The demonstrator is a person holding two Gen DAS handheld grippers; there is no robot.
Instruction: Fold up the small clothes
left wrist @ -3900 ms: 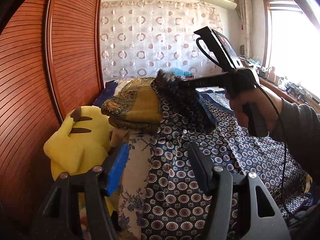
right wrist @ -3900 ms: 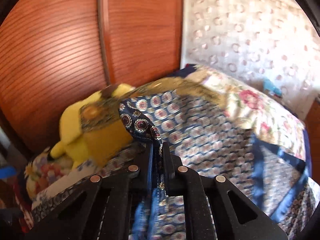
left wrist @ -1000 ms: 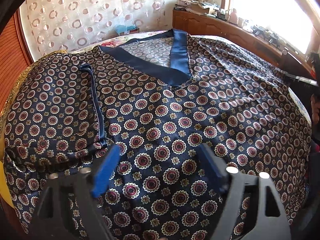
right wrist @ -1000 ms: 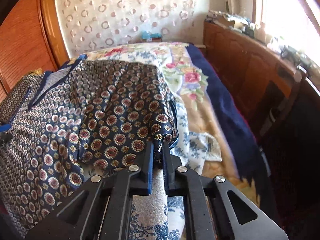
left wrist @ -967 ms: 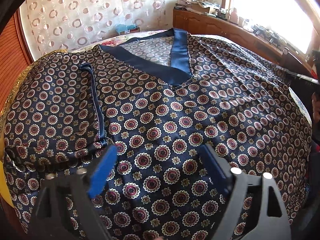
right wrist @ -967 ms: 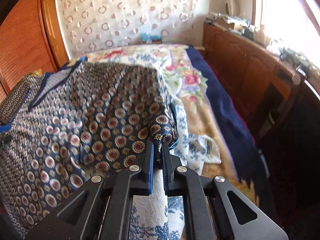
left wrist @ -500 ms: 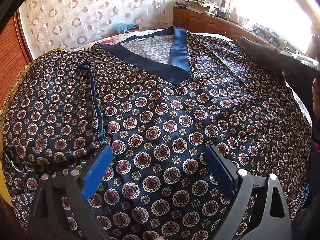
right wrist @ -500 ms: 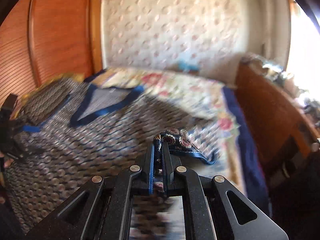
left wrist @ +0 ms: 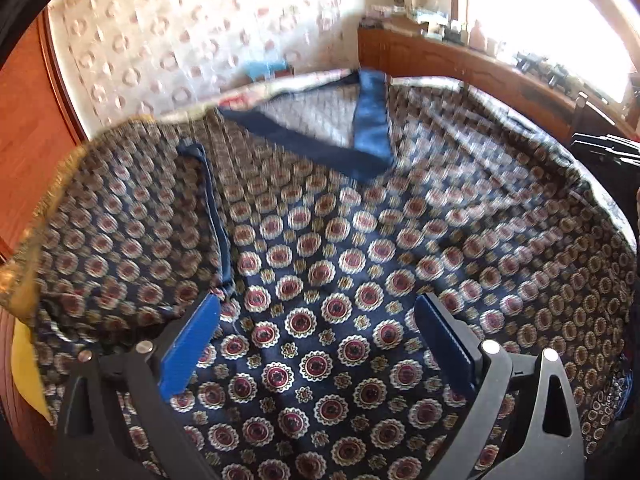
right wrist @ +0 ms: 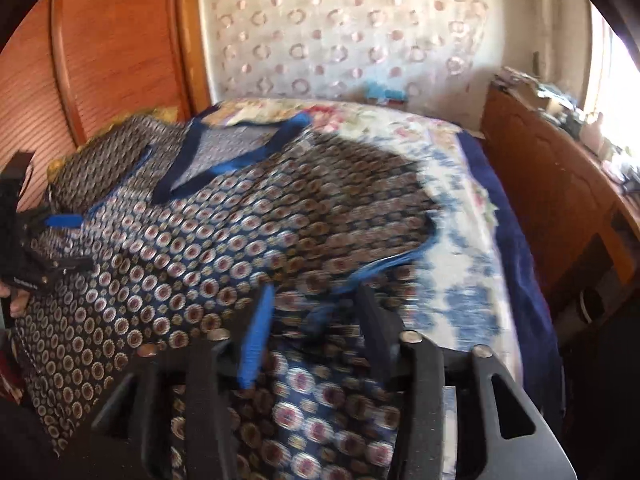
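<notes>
1. Navy fabric printed with round red-and-cream medallions, the garment (left wrist: pixel 320 240) lies spread over the bed (right wrist: pixel 472 248), its plain blue V-neck band (left wrist: pixel 372 128) towards 12 o'clock in the left wrist view.
2. Its sleeve edge, piped in dark blue (left wrist: pixel 216 216), runs from about 11 o'clock down towards the left hand-held gripper (left wrist: pixel 316 336).
3. That left hand-held gripper hovers over the garment's middle with its jaws spread wide and nothing gripped; the blue pads (left wrist: pixel 188 352) sit either side of flat cloth.
4. The right hand-held gripper (right wrist: pixel 316 316) has just been opening; its jaws stand partly apart, with a fold of the garment's hem lying between them, and the pads do not press on it.
5. In the right wrist view the garment (right wrist: pixel 240 216) covers the bed from 9 o'clock to the centre, with floral bedding bare at 3 o'clock.
6. A wooden sideboard (right wrist: pixel 560 184) stands at 2 o'clock, beside the bed.
</notes>
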